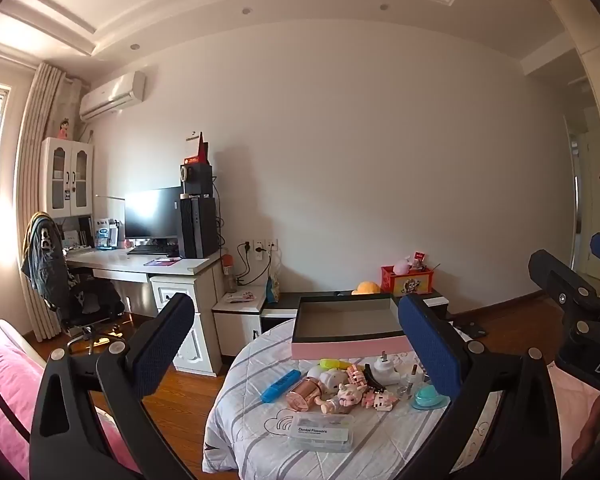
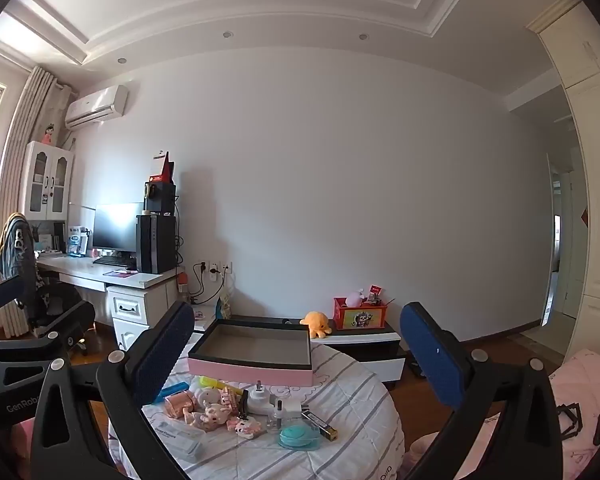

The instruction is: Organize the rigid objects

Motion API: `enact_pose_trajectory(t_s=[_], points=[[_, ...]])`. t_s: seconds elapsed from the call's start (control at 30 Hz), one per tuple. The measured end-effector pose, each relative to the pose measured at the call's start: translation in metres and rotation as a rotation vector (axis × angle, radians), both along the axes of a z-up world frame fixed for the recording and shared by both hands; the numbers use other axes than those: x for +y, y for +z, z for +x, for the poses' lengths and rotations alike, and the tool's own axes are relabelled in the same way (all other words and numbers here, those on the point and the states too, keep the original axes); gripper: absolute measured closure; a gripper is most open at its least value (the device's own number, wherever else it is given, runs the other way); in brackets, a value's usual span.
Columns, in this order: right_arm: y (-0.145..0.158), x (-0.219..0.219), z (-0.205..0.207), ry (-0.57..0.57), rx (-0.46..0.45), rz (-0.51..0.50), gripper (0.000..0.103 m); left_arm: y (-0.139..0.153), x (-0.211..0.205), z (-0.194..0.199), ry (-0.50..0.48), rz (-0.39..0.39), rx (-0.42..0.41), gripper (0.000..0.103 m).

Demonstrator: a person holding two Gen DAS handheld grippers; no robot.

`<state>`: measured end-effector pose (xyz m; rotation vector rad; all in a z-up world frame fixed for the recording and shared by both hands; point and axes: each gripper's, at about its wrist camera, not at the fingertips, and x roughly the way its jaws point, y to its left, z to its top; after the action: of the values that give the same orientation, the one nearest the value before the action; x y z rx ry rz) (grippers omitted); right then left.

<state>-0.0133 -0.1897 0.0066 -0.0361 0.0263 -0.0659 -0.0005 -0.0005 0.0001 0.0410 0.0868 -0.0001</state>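
Both tongs wide apart and holding nothing, small items piled on round table in front of open box

Left tongs [image 1: 296,344] and right tongs [image 2: 296,354] point level toward the round table [image 1: 236,412] with its striped cover, nothing between the fingers of either. Pink box [image 1: 348,326] with dark rim sits open at the table's far side. Clutter lies just in front of it: blue bar [image 1: 280,386], rose-gold cylinder [image 1: 306,392], small pink figures [image 1: 350,394], white plug [image 1: 386,368], teal round dish [image 1: 430,398], yellow piece [image 1: 332,364], all near or touching each other. Clear dental flosser case [image 1: 322,432] lies nearest the camera, apart from the pile. In right view a black and gold tube [image 2: 320,424] lies beside the teal dish. Right tongs show at the right edge of the left view
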Motion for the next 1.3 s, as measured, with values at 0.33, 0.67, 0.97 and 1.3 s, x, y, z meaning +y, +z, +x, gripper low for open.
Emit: enact_pose_trajectory(t_s=[0.33, 0.67, 0.97, 1.3], points=[[0.001, 0.003, -0.003, 0.002, -0.001, 0.002, 0.0, 0.0, 0.003, 0.001, 0.006, -0.013, 0.008, 0.0], [0.001, 0.003, -0.002, 0.009, 0.005, 0.0, 0.0, -0.002, 0.005, 0.003, 0.011, -0.012, 0.012, 0.0], [-0.002, 0.004, 0.003, 0.008, 0.003, -0.006, 0.0, -0.002, 0.005, 0.001, 0.007, -0.012, 0.013, 0.0], [-0.001, 0.005, 0.003, 0.008, 0.002, -0.009, 0.0, -0.001, 0.002, 0.001, 0.008, -0.005, 0.011, 0.0]])
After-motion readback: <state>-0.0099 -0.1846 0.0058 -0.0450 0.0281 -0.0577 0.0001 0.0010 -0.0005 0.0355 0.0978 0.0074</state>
